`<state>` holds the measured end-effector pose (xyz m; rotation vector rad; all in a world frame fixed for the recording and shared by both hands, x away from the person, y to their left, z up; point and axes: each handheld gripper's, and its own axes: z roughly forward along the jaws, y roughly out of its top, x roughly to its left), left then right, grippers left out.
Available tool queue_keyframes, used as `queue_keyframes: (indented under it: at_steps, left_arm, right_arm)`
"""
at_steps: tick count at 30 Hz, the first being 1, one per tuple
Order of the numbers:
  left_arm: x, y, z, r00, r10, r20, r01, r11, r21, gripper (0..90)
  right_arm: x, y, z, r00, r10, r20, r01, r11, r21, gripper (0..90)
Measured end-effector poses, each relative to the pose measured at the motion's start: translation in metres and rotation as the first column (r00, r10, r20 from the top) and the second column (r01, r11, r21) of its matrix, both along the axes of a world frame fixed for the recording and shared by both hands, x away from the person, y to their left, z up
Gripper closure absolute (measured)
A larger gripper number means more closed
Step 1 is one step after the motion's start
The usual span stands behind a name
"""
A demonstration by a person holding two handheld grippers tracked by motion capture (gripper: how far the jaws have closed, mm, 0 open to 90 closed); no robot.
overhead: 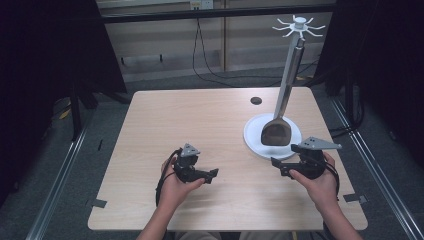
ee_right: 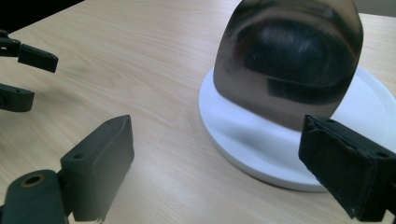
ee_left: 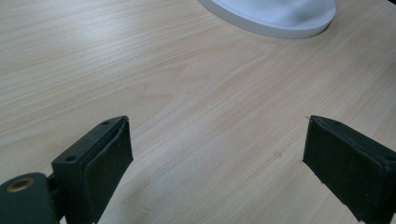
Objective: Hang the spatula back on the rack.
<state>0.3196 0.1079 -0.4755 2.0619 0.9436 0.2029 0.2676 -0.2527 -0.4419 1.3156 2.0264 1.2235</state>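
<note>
1. Hands are resting low at the near edge of the table (overhead: pixel 150 130); the left gripper (overhead: pixel 212 174) is lying just above the bare wood, its jaws spread wide with nothing between them, and in the left gripper view the same jaws are framing plain tabletop.

2. The right gripper (overhead: pixel 280 166) is sitting just beside the near rim of the white round base (overhead: pixel 255 142); its jaws are standing wide apart and pinching nothing, with the spatula blade (ee_right: pixel 289 60) looming right ahead of them in the right gripper view.

3. The spatula (overhead: pixel 285 105) is hanging from the white hook rack (overhead: pixel 299 24) at the top of the stand; its dark blade is dangling over the base, seemingly just clear of it, on the right half of the table.

4. Farther back, a small dark disc (overhead: pixel 256 100) is lying near the table's far edge.

5. Risk, as I judge it: the spatula is hanging freely, so a nudge from the right gripper is likely to set it swinging or slip it off its hook; a knock against the base is liable to rock the whole tall stand.
</note>
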Motion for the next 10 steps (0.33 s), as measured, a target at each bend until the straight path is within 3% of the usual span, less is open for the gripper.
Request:
queue_keyframes:
  at_steps: [10]
  left_arm:
    - [0.0003,0.0022,-0.0004,0.9999,-0.016,0.003,0.015,0.9998,0.01,7.6]
  right_arm:
    - [0.0041,0.007,0.0023,0.9997,-0.01,0.022,0.01,0.9999,-0.009,10.3]
